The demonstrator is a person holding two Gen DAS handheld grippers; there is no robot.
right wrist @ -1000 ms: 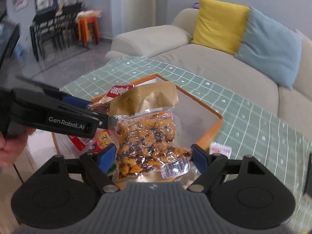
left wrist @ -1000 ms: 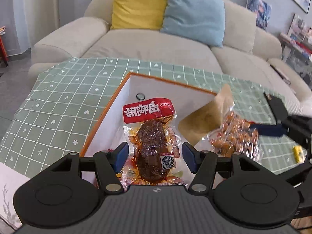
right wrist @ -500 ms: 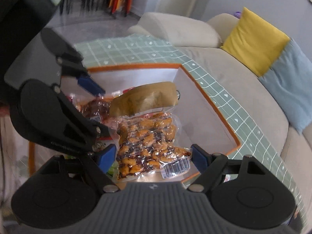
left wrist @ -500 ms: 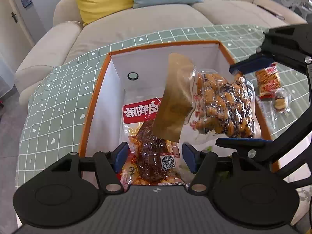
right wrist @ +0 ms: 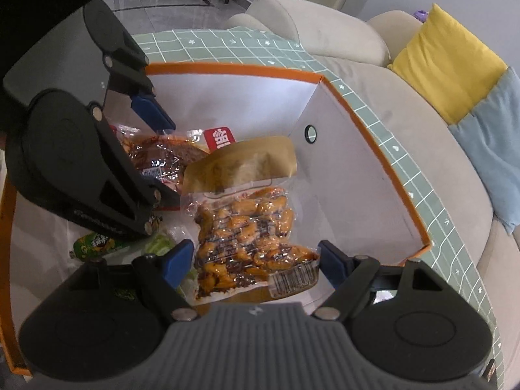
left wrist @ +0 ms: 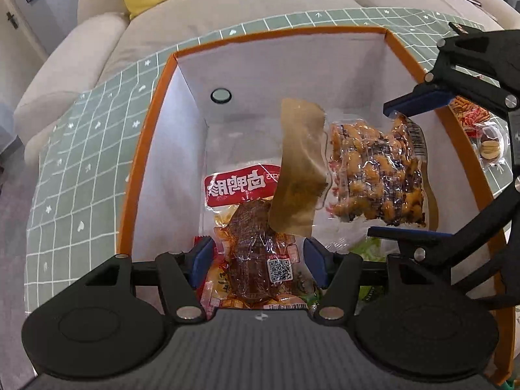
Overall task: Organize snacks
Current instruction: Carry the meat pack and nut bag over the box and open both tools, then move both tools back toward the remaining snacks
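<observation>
An orange-rimmed white box stands on the green grid tablecloth. My left gripper holds a vacuum pack of dark meat with a red label down inside the box. My right gripper holds a clear pack of orange-brown snacks with a kraft top inside the box, just right of the meat pack. The kraft flap overlaps the meat pack. Both packs fill the gap between the pads.
Green snack packs lie on the box floor under the grippers. More snacks lie on the tablecloth right of the box. A beige sofa with yellow and blue cushions stands behind the table.
Both grippers have come down over the box and lowered their packs into it. The snack pack has moved from beside the box to inside it, next to the meat pack.
</observation>
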